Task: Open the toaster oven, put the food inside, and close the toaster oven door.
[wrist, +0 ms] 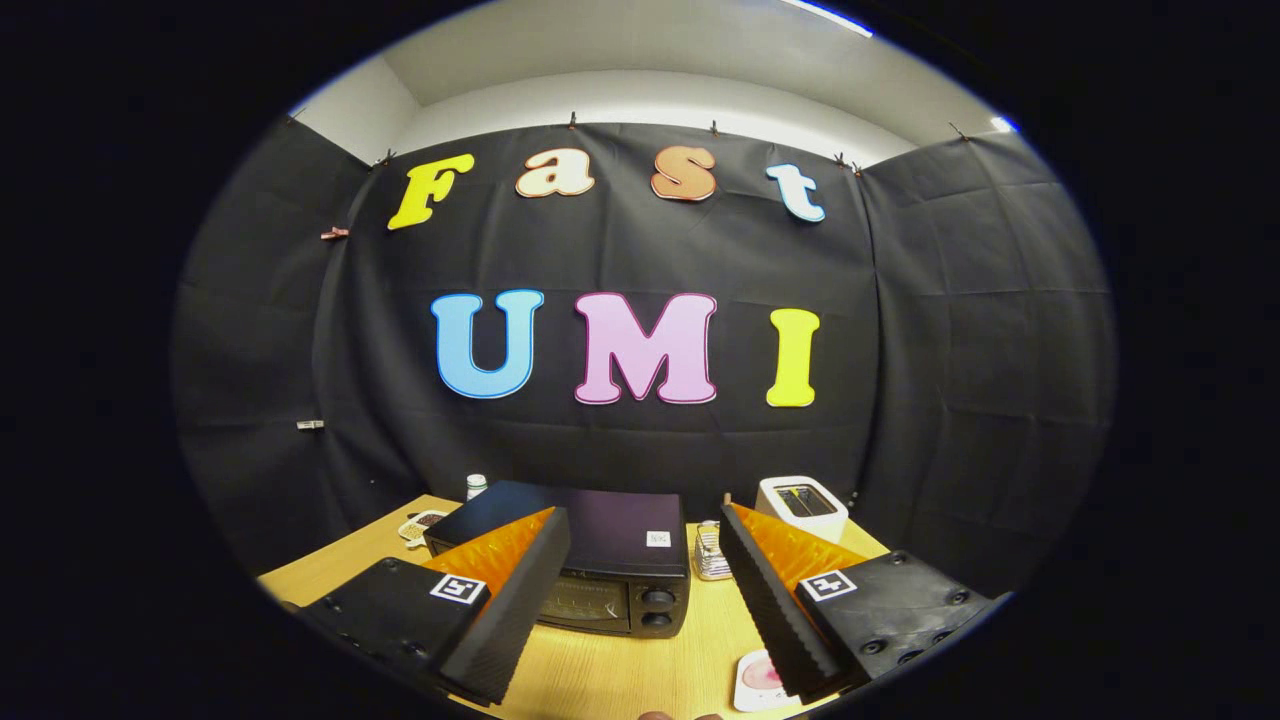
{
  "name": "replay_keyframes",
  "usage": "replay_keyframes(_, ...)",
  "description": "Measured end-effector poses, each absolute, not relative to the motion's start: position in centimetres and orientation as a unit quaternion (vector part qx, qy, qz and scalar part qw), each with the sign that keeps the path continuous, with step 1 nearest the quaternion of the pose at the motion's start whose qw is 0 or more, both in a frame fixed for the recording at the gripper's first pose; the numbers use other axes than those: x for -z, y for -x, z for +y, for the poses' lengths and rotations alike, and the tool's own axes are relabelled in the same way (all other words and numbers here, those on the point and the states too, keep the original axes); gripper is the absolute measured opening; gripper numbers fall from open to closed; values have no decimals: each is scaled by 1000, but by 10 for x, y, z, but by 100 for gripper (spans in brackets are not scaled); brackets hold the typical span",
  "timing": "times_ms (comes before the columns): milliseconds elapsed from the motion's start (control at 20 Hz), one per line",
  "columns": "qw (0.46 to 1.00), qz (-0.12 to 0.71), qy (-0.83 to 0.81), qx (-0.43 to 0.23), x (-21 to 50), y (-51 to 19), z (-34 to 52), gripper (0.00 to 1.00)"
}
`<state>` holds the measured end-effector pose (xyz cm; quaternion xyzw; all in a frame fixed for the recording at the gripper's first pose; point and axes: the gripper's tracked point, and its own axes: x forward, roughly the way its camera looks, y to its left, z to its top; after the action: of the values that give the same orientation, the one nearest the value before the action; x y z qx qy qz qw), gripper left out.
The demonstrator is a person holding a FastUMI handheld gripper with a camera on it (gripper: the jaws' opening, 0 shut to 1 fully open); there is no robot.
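Nearest, the jaws (640,590) are spread wide and grasp nothing, hovering above the wooden surface (610,670). Between and just beyond them sits the black toaster oven (590,560), door shut, its front with two knobs facing the gripper, its long axis running side to side. Right of the oven stands a white toaster (802,505); a small white plate (755,682) lies nearer, right of the oven.

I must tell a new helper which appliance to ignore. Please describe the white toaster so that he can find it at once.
Start at the wooden table before the black cloth wall. The black toaster oven stands in the middle, between and beyond the open gripper fingers. The white toaster stands at the back, past the metal rack; it alone is white and boxy, with a dark slot on top.
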<state>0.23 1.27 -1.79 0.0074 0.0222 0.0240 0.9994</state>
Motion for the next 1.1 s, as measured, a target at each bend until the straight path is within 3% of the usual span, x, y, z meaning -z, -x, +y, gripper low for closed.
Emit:
replay_keyframes(600, 999, 37, -13, -33, 28, -32, 39, 98)
replay_keyframes(1100, 995, 92, -31, -36, 80, -77, 107, 98)
